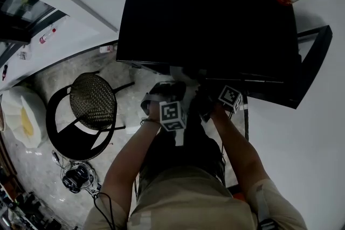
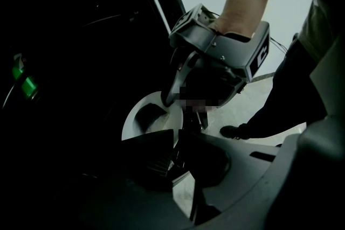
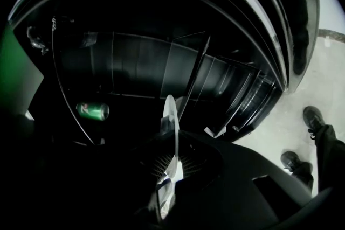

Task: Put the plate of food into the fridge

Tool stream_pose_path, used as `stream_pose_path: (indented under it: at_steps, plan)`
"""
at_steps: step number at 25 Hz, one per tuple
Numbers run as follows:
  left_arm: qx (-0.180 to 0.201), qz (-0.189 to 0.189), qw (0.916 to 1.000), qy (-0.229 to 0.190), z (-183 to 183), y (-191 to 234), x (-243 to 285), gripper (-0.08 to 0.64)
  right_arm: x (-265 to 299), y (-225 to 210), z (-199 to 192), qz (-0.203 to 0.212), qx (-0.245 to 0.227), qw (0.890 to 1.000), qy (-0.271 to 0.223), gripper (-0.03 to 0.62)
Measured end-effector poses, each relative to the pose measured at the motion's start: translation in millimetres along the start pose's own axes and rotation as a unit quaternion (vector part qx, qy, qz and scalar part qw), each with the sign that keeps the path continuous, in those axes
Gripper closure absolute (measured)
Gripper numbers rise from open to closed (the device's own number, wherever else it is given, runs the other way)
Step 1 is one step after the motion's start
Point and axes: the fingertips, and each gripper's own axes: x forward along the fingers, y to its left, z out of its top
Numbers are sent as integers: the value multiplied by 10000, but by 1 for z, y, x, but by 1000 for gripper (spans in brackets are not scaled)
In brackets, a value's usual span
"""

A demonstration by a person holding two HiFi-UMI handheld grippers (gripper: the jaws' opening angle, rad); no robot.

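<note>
Risk: the white plate (image 2: 135,125) is hanging on two rim pinches only, at the mouth of the black mini fridge (image 3: 140,62). If one hand is dropping faster than the other, the plate is tipping and the food, a dark lump of unreadable kind, is sliding off. The rim may also be catching a shelf edge or nudging the green can (image 3: 92,111) lying inside.

Left tongs (image 2: 177,148) are clamping narrow on one side of the rim. Right tongs (image 3: 173,167) are pinching nearly shut on the opposite side, with the plate edge-on between their jaws. The plate is spanning between both tongs in front of the cavity, apparently not yet resting on a shelf.
</note>
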Motion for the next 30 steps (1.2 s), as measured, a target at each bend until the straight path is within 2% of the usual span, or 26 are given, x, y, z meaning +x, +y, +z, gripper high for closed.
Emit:
stream_pose_path:
  at_steps: [8,19,24,30]
  plan:
    - [-42,-18,10000,32,-2,6,8,528,7,2,5,-132,-187,9997,104,563]
    - [-127,-1,9999,97,-3,10,17,528,7,-3,7,-433,-687,9961,334,560]
    - [-237,68,9997,88,-2,17,20,528,5,2,5,-335,-757,9960,342,505]
    - [-170,74,9998,27,0,17,20,528,5,-6,11,-591,-863,9942,233,531]
